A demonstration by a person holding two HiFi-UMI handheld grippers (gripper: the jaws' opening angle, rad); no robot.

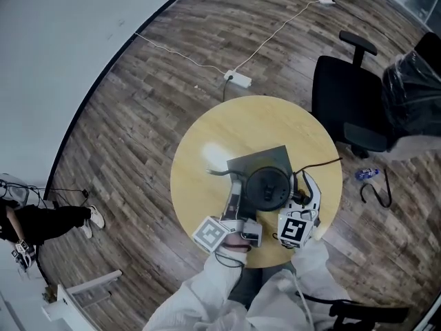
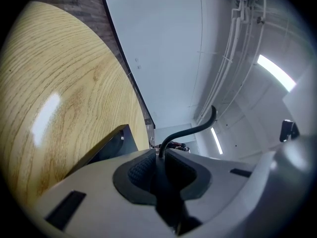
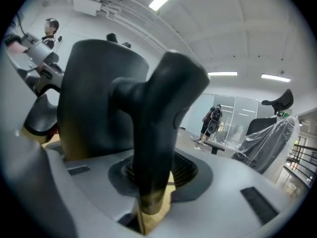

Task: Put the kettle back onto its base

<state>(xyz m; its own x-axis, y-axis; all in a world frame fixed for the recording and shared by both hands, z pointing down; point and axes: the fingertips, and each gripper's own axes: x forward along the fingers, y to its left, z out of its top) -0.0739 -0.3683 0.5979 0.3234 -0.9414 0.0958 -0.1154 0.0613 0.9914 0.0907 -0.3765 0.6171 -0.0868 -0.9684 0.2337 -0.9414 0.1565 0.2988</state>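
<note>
A black kettle (image 1: pixel 267 187) stands on a dark grey square base (image 1: pixel 275 158) on the round wooden table (image 1: pixel 200 192). In the right gripper view the kettle body (image 3: pixel 99 98) fills the left, and its handle (image 3: pixel 158 118) runs down between my right gripper's (image 3: pixel 153 180) pads. Bare wood shows in a gap beside the handle, so the pads do not press on it. From above, the right gripper (image 1: pixel 303 192) sits at the kettle's right side. My left gripper (image 2: pixel 159 162) is shut on a thin black cord (image 2: pixel 190 130) that curves upward. It lies left of the kettle (image 1: pixel 234 192).
A black office chair (image 1: pixel 344 102) stands just past the table's far right edge. A plastic-wrapped chair (image 1: pixel 413 88) is behind it. A white power strip (image 1: pixel 238 79) and its cable lie on the floor beyond the table. A person (image 1: pixel 41 223) is at the far left.
</note>
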